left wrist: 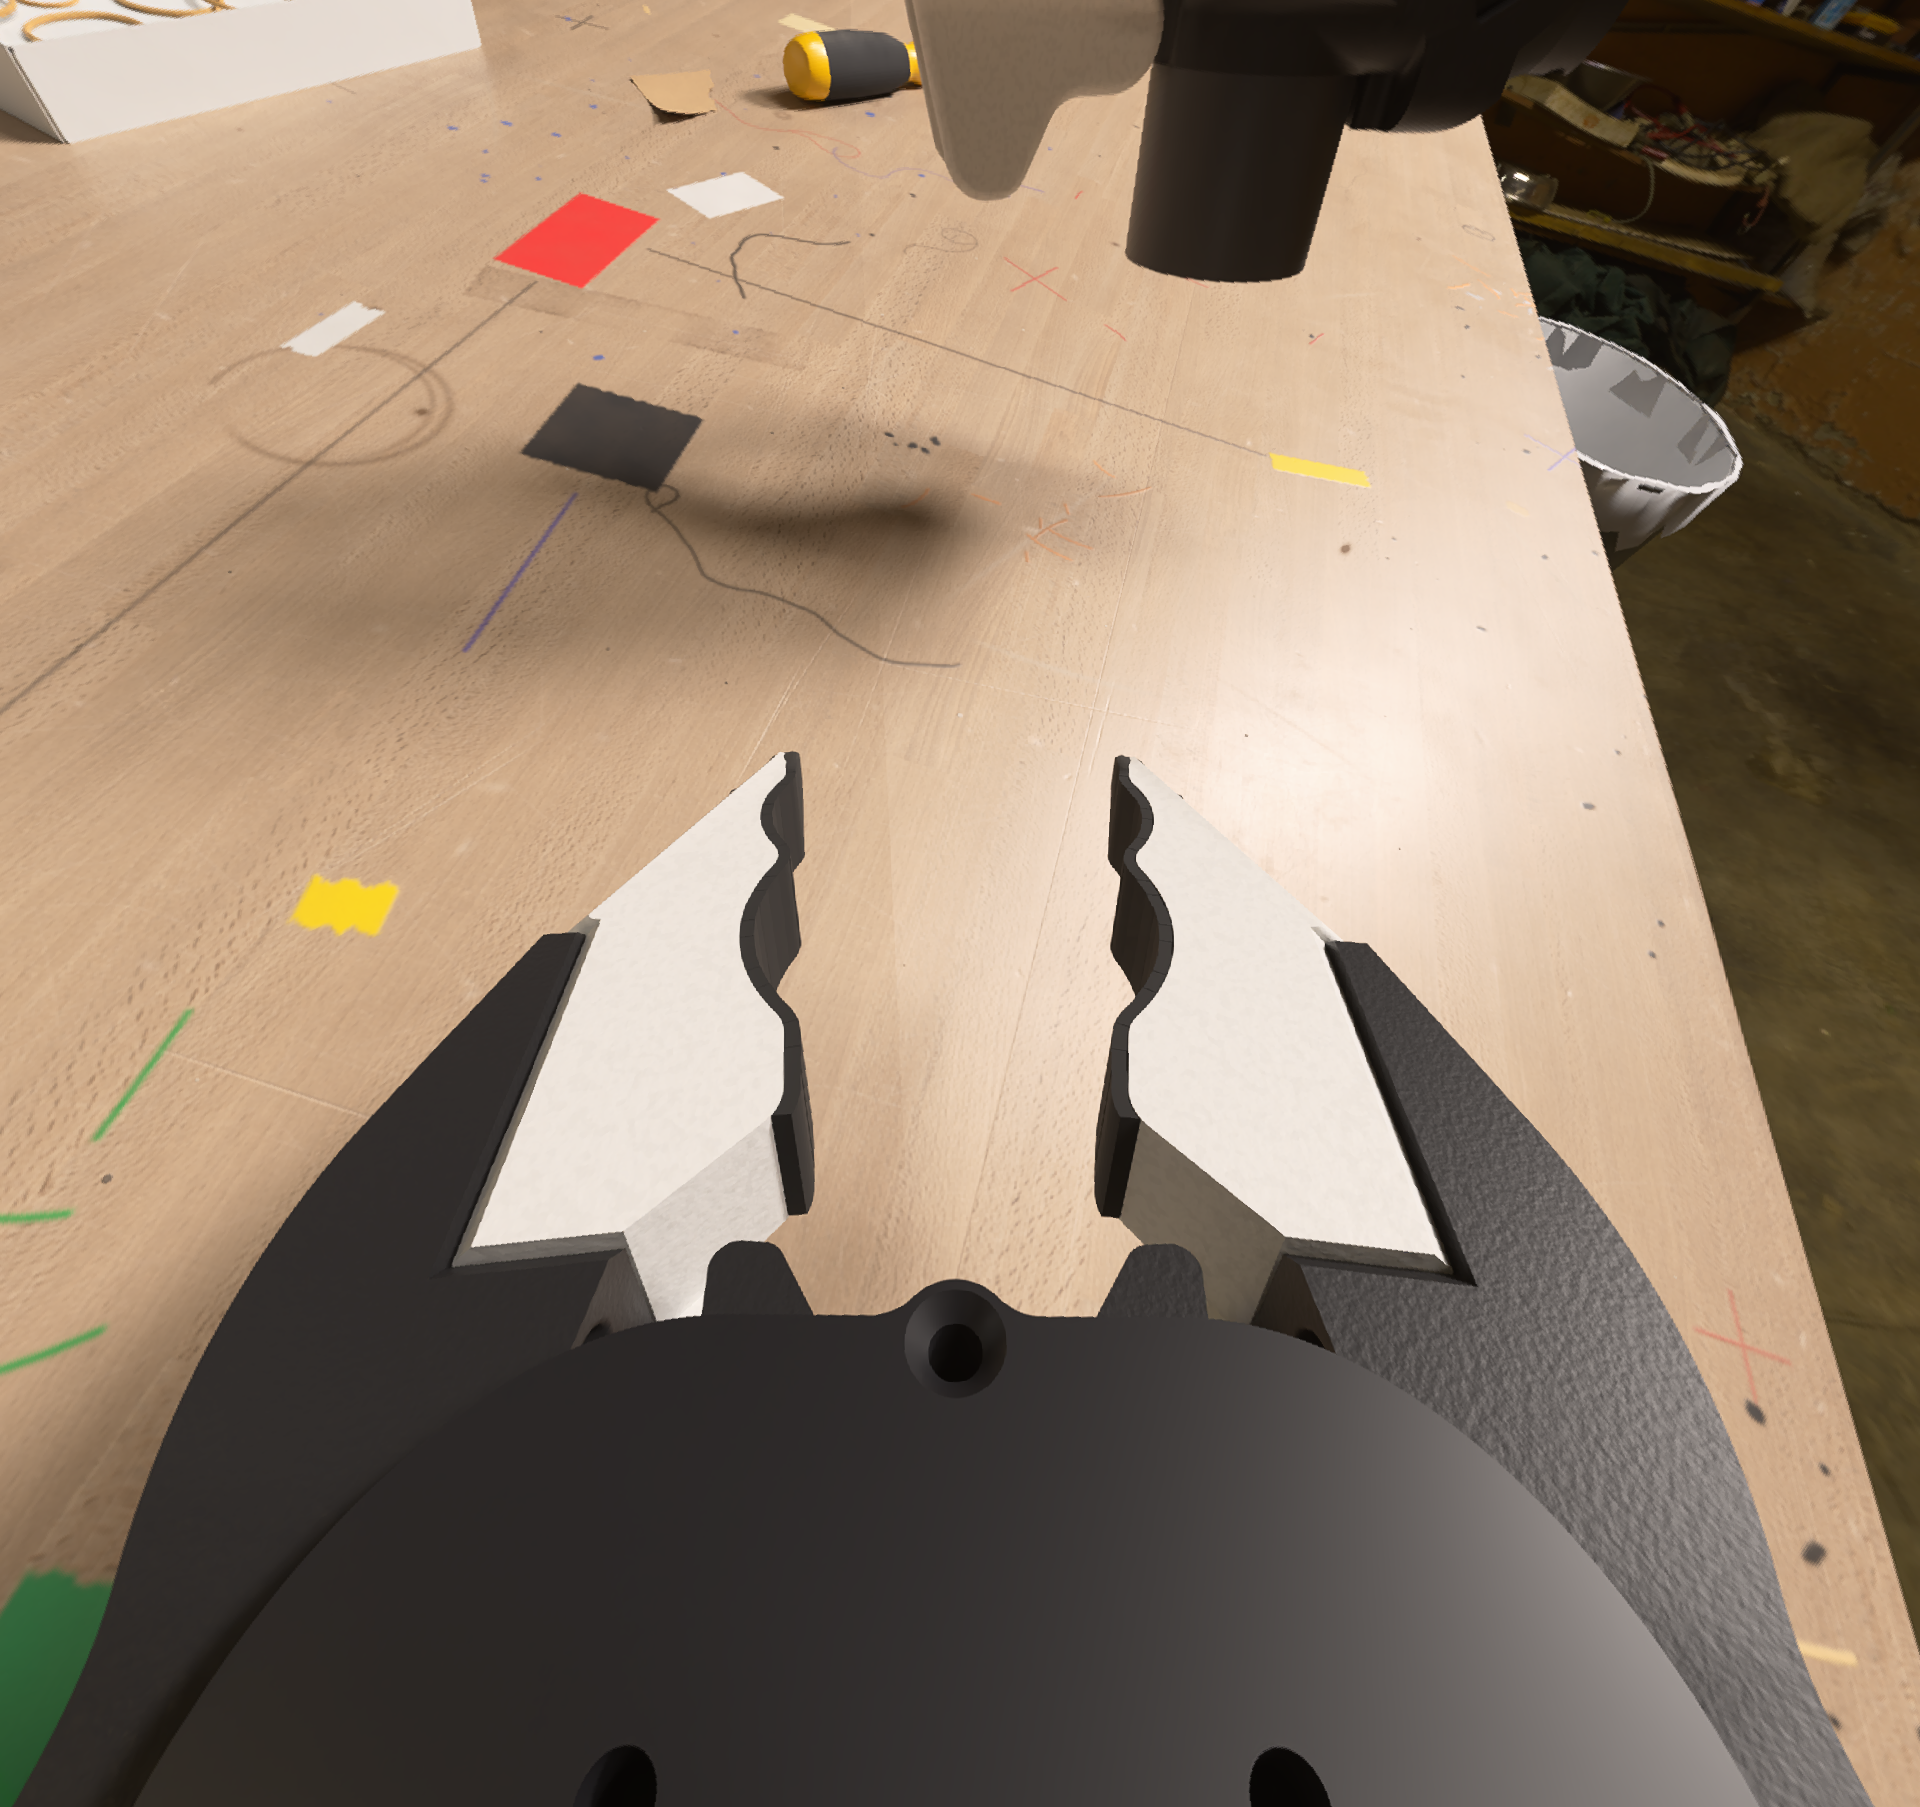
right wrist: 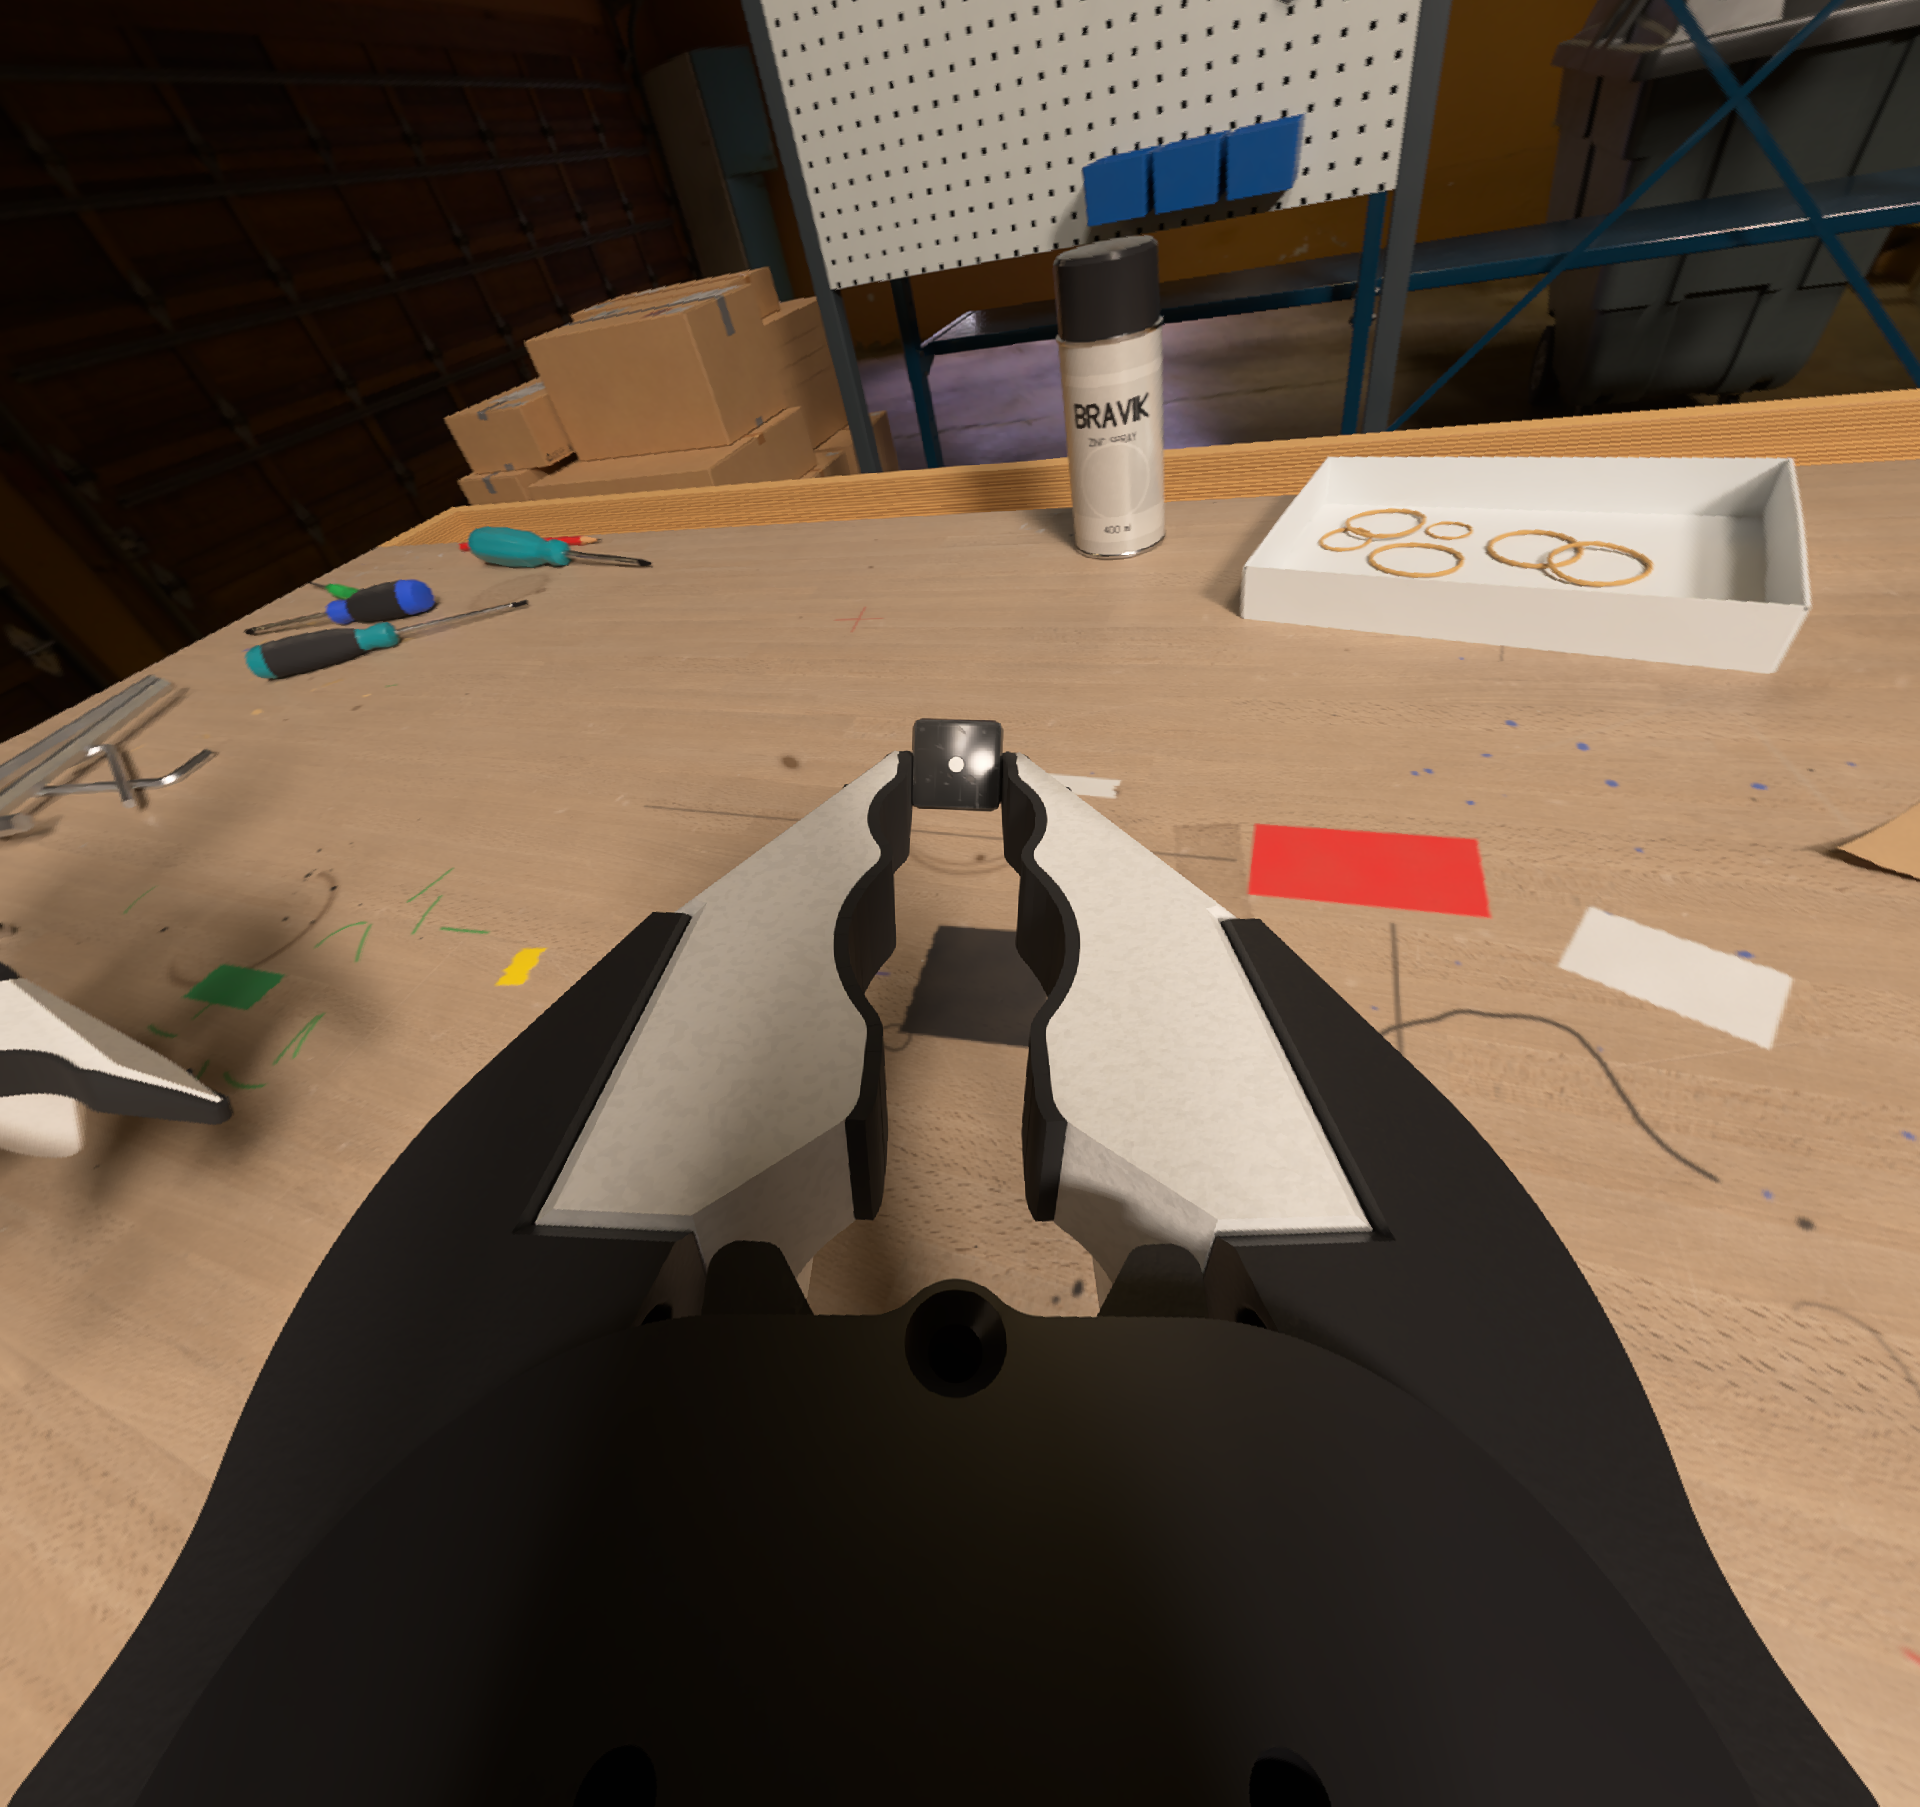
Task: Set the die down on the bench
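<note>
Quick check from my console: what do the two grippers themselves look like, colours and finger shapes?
Both match. The left gripper has a rounded matte black body, a round recessed hole at its centre, and two tapering white fingers with black scalloped inner pads. The right gripper has the same black shell, white wedge fingers and wavy dark pads. No cables or markings visible.
</note>
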You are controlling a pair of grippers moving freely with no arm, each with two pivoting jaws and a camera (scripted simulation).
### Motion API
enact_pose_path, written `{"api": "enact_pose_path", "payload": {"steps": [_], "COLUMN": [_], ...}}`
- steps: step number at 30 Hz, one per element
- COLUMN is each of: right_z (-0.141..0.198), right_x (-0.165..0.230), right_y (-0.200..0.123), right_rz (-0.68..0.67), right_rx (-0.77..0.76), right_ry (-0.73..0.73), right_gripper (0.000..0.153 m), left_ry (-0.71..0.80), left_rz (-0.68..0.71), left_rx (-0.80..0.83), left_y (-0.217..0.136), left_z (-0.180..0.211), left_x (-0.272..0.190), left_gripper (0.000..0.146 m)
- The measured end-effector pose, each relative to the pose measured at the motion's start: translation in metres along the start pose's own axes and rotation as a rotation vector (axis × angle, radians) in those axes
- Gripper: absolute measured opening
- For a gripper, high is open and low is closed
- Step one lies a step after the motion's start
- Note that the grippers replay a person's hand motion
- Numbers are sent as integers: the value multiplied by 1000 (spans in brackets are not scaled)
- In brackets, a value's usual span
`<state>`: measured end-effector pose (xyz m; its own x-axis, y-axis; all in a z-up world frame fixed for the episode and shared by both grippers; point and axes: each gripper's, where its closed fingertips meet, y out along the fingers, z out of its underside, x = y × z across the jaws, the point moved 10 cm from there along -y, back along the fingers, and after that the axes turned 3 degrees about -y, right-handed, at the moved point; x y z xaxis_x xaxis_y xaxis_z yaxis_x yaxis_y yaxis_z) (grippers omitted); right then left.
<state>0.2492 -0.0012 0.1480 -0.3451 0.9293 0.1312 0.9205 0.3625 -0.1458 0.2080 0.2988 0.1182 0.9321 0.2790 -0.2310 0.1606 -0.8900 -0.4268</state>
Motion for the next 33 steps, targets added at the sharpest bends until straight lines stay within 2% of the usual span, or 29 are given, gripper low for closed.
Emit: {"api": "enact_pose_path", "payload": {"steps": [7,33], "right_z": [11,16], "right_x": [-4,-1], "right_y": [7,31], "right_rz": [46,19], "right_rx": [-2,19], "right_ry": [-3,-11], "right_gripper": [16,16], "left_ry": [-1,-6], "left_rz": [2,2], "left_rx": [5,3], "left_y": [1,0], "left_z": [1,1], "left_x": [1,3], "left_gripper": [59,59]}}
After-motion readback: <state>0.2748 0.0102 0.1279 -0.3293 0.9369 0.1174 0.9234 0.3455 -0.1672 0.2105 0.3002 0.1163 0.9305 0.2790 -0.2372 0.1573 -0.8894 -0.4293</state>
